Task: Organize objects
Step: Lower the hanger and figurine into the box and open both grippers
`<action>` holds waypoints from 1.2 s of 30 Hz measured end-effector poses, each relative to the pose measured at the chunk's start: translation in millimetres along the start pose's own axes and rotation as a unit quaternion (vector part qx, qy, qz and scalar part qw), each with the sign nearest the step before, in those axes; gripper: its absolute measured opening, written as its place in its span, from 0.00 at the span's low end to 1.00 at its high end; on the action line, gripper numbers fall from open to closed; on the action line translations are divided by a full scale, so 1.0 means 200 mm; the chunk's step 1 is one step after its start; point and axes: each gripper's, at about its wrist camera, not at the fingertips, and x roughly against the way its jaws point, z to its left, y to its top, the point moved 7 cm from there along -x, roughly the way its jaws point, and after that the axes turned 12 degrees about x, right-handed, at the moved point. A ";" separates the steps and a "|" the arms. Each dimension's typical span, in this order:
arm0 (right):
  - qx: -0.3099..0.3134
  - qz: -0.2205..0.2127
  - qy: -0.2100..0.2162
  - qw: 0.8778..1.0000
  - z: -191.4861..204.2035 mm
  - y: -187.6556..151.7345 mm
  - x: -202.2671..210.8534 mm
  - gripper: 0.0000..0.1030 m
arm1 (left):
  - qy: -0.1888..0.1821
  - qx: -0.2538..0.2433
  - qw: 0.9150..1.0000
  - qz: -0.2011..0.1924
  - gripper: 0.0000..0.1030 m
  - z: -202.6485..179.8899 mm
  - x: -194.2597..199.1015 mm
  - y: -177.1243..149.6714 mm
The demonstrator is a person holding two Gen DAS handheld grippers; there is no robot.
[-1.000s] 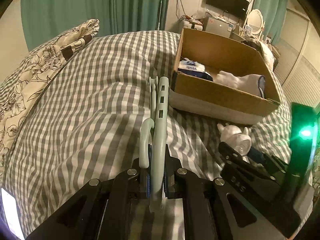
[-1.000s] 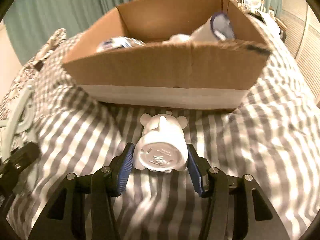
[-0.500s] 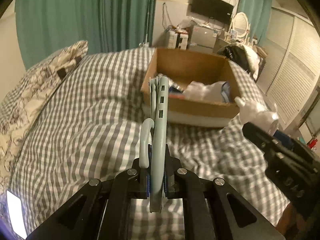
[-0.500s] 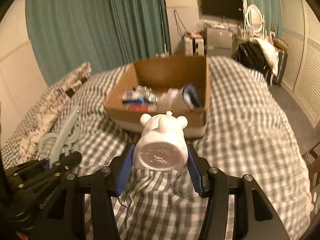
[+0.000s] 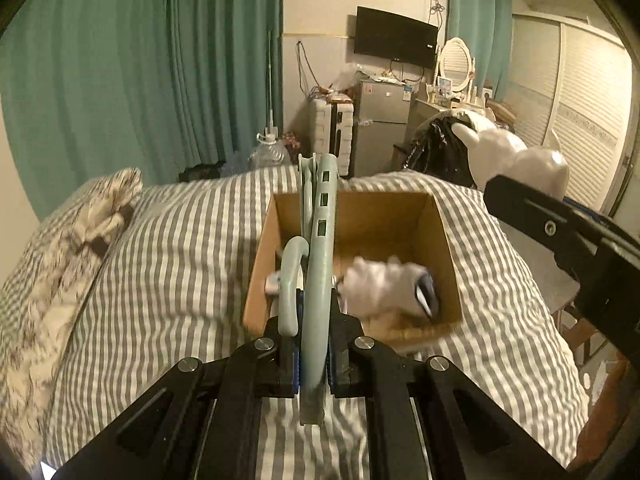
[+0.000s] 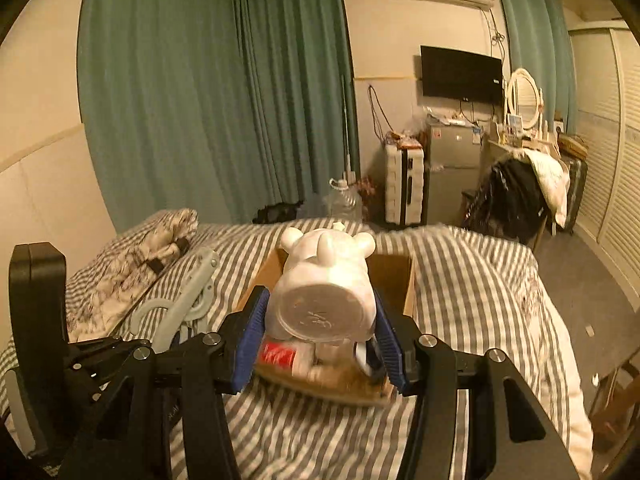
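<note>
Your left claw (image 5: 313,364) is clamped on a pale green plastic clothes hanger (image 5: 316,280), which stands on edge between the blue pads (image 5: 295,368) and juts forward, its hook curling up on the left side. In the left wrist view the hanger's far end overlaps the open brown cardboard box (image 5: 442,240) that sits on the grey-and-white striped bed (image 5: 180,280); the hanger is held above the bedding, not resting on it. Your right claw (image 6: 320,332) grips a white ceramic animal-shaped figurine (image 6: 326,280) by its flanks, its round flat base turned toward the camera and its ears pointing away. The figurine is held in the air over the near part of the box (image 6: 394,276); it touches neither the box nor the bed. From the left wrist view the same figurine (image 5: 516,160) shows at the upper right, with the black body of the right claw beneath it. Inside the box lie a bundle of white cloth with a dark blue edge (image 5: 384,284) and a red-labelled package (image 6: 278,354); both are blurred, so further detail cannot be confirmed. A floral-patterned pillow (image 5: 80,240) lies at the left of the bed, well apart from the box. Teal curtains (image 5: 140,80) hang behind.
</note>
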 end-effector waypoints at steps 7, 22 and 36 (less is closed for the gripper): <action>0.009 0.003 -0.005 1.000 -0.11 0.13 -0.27 0.50 | 0.001 -0.007 1.000 -0.004 0.08 -0.05 -0.27 0.17; -0.012 0.030 -0.007 0.999 -0.25 0.01 -0.76 0.70 | 0.009 -0.008 0.999 0.037 0.16 -0.02 -0.71 0.11; -0.019 -0.008 -0.075 0.997 -0.41 0.18 -0.28 0.85 | 0.016 -0.006 0.997 -0.071 0.96 -0.06 -0.14 0.33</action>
